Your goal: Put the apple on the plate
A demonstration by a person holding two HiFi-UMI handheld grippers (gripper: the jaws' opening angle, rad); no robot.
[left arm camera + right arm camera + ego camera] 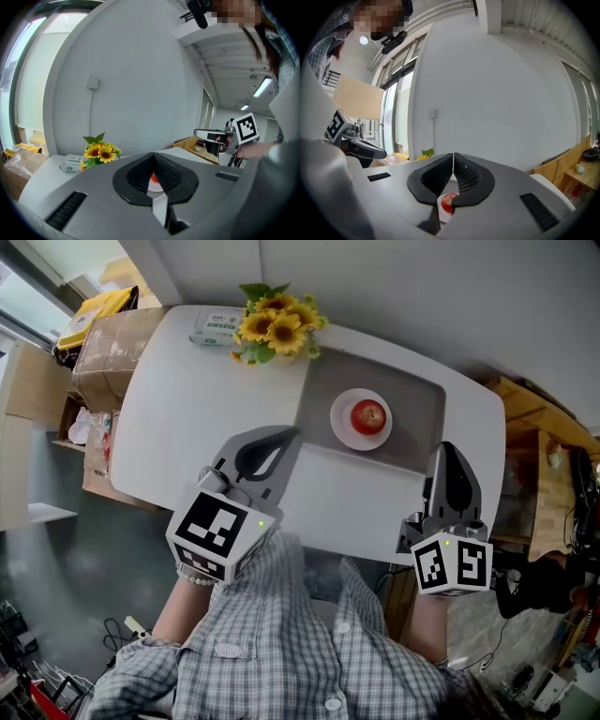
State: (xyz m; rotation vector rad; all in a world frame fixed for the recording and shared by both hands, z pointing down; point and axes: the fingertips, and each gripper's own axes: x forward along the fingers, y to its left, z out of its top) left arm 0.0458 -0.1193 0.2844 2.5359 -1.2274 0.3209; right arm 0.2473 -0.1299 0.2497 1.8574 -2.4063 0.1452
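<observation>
Yellow sunflowers (277, 326) stand well beyond our left gripper (284, 435); the apple (368, 415) rests on the plate (345, 434) ahead, between it and our right gripper (447, 448), both clenched empty.

Your head camera looks steeply down from above your chest and takes in nearly the whole table (178, 399), with its far edge toward 12 o'clock. The camera on your left gripper (289, 434) sits low behind the jaws, aimed toward 1 o'clock. The one on your right gripper (447, 448) aims toward 12 o'clock. Both look level across the tabletop at the wall (140, 70). All three views share the plate (342, 429), the apple (368, 415) and the sunflowers (277, 324). Each gripper view catches the other gripper at its edge.
</observation>
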